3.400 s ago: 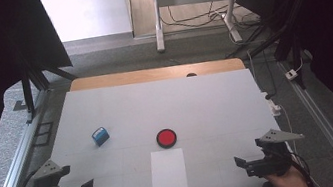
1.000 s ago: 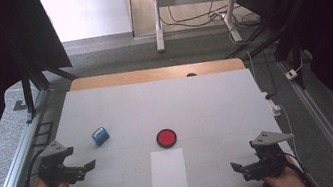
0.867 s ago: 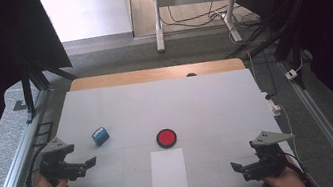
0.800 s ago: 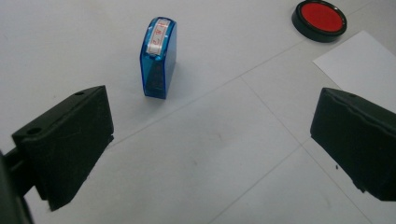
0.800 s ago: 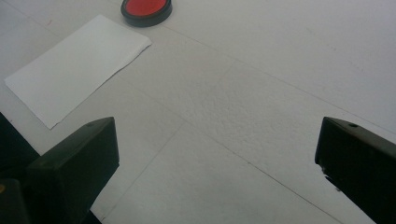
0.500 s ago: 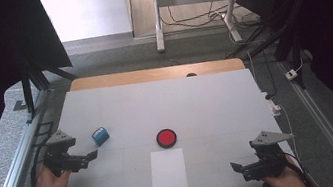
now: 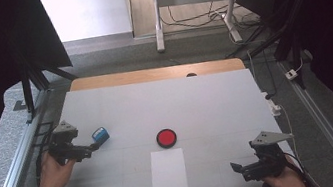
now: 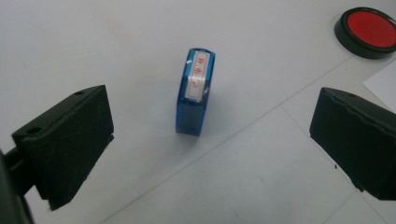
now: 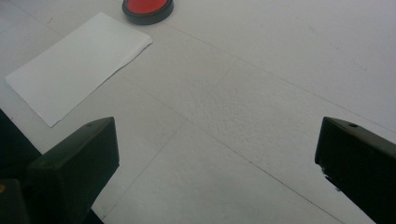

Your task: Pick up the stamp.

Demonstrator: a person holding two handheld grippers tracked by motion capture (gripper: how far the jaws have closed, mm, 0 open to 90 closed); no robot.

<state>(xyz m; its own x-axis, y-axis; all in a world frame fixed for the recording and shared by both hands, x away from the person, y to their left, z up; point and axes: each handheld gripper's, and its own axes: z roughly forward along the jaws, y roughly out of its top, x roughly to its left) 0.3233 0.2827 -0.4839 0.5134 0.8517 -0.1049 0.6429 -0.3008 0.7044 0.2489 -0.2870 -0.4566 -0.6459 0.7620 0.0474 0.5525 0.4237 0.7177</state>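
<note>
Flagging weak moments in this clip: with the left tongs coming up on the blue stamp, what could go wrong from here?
1. The blue stamp stands narrow and tall on the table, ahead of the open left tongs; a jaw nudging it first could tip it.
2. It sits slightly left of centre between the jaws, so closing may push or twist it.
3. A knocked stamp might slide toward the red ink pad.

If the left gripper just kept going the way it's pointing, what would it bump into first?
Most likely the blue stamp. In the left gripper view it stands on the table straight ahead of the left gripper, between the lines of its open jaws, apart from both. The red pad lies farther off, to one side.
</note>
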